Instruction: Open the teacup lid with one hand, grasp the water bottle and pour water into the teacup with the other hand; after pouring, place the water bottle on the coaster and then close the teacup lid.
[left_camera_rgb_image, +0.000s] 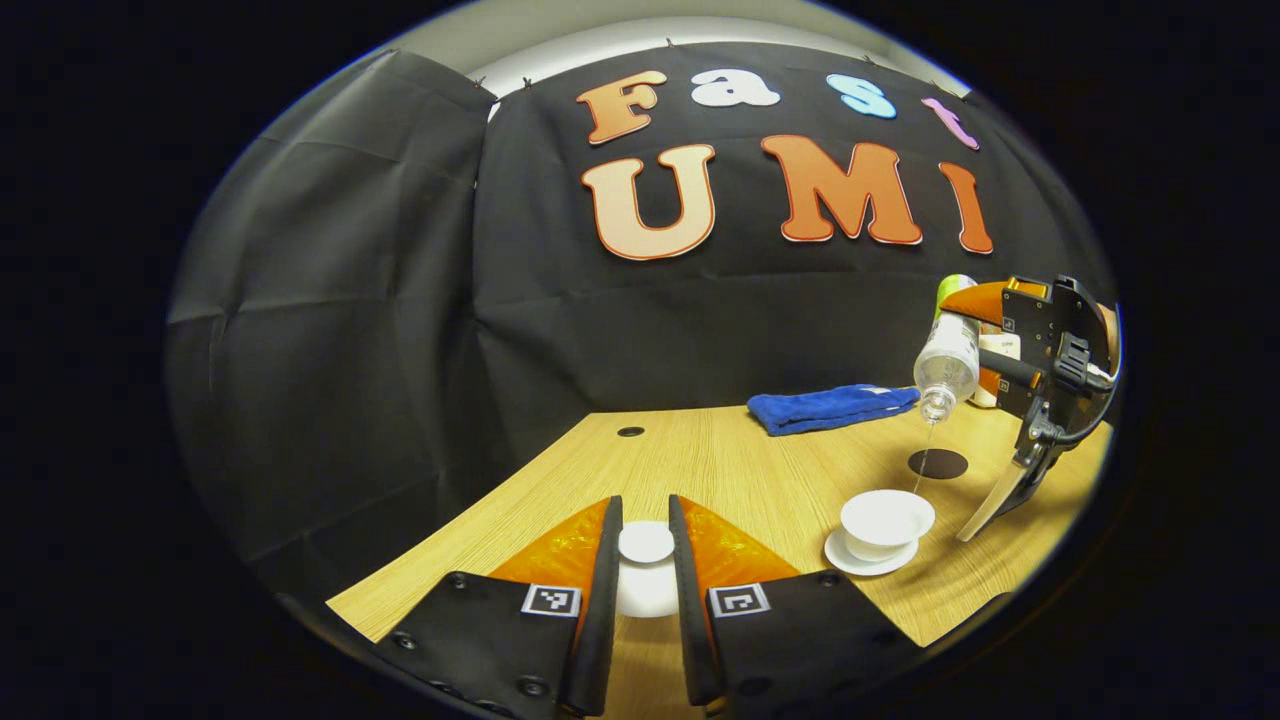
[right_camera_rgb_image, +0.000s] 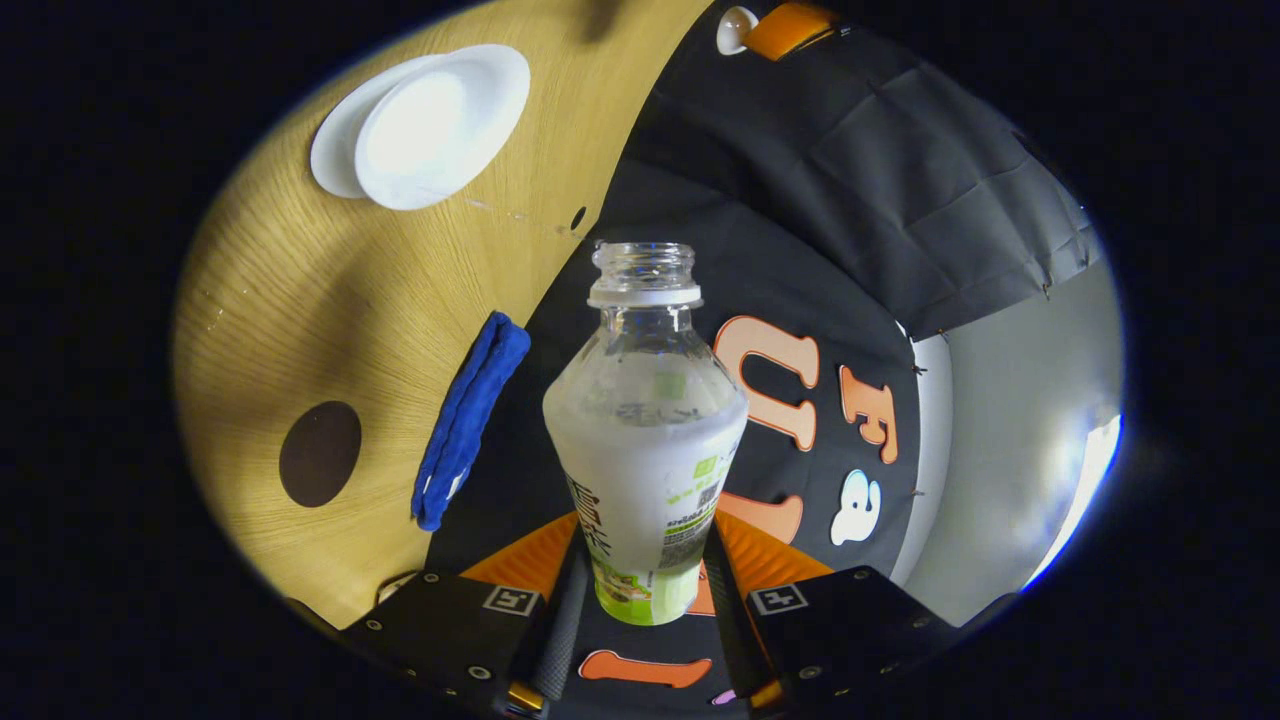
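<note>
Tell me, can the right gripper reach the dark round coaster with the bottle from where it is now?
Probably yes. The right gripper holds the water bottle tilted above the teacup, and the coaster lies bare on the table just behind the cup. The blue towel is off to the side.

My left claw (left_camera_rgb_image: 645, 590) and right claw (right_camera_rgb_image: 640, 600) each carry black, screw-studded plates with a square black-and-white marker per side, and the right one, seen from the left gripper view, trails what looks like a pale curved strip.
</note>
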